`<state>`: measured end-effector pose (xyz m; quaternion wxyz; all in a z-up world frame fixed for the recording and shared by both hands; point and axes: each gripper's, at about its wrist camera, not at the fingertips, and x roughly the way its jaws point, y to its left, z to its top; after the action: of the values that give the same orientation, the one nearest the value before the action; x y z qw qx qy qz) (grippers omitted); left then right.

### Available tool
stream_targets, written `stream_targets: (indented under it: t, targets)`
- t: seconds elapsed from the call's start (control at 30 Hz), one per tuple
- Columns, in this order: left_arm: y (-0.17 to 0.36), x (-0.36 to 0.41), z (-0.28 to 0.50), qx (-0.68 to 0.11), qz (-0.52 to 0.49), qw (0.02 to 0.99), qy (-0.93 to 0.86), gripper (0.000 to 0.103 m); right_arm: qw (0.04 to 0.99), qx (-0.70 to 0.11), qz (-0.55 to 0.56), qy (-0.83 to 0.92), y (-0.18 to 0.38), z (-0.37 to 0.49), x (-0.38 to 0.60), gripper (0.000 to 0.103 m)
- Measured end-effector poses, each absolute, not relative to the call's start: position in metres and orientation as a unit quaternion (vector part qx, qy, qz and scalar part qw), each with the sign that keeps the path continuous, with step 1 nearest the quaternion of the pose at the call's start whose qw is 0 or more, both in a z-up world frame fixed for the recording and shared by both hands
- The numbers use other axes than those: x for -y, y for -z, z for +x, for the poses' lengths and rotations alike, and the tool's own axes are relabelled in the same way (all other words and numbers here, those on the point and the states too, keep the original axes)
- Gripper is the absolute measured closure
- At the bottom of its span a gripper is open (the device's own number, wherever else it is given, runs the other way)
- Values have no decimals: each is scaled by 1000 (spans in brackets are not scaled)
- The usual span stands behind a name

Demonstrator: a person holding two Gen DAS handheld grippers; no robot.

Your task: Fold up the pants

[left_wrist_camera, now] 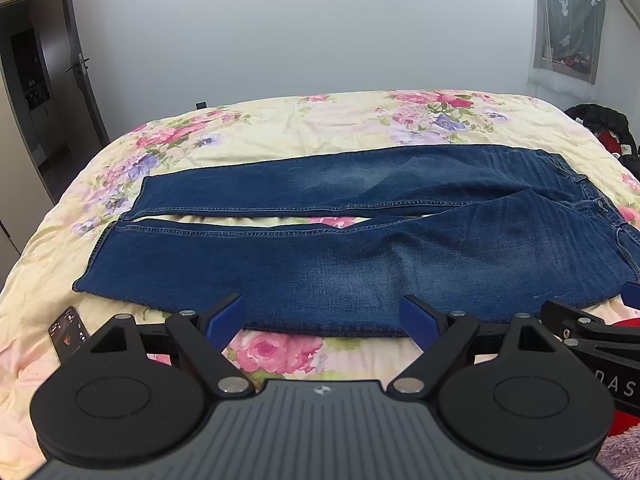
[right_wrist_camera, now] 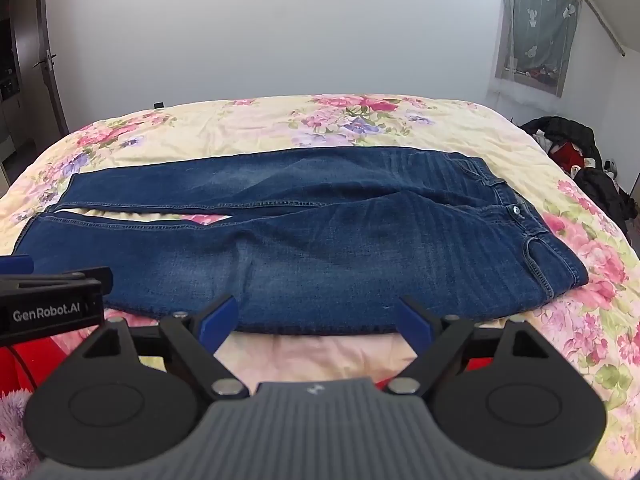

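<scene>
Both my left gripper (left_wrist_camera: 323, 316) and right gripper (right_wrist_camera: 316, 314) hang with fingers spread wide, holding nothing, low-centre at the jeans (left_wrist_camera: 360, 248), which lie flat on the bed (left_wrist_camera: 280, 120) for folding.

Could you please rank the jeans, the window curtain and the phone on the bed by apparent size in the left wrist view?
1. jeans
2. window curtain
3. phone

The curtain is farthest, so its true size may be understated.

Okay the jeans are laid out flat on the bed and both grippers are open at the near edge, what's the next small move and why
Probably ease both grippers forward and close on the near leg's edge. The jeans lie flat and unfolded, legs apart with a strip of quilt showing between them. The left gripper and right gripper are open and hold nothing, right at that hem. From there the near leg could be folded over the far one.
</scene>
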<state>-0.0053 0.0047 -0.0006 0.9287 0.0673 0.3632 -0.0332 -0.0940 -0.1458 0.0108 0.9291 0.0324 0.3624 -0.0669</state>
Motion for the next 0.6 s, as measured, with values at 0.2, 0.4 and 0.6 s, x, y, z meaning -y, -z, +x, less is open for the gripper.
stream_targets:
  t: [0.2, 0.4, 0.6]
  targets:
    - [-1, -6, -8, -362, 63, 929, 35, 2, 929, -363, 31, 69, -11, -94, 146, 21]
    - [-2, -8, -8, -363, 61, 929, 35, 2, 929, -361, 30, 71, -10, -96, 147, 21]
    - [-3, -8, -8, -361, 61, 930, 35, 2, 930, -360, 31, 71, -11, -98, 147, 21]
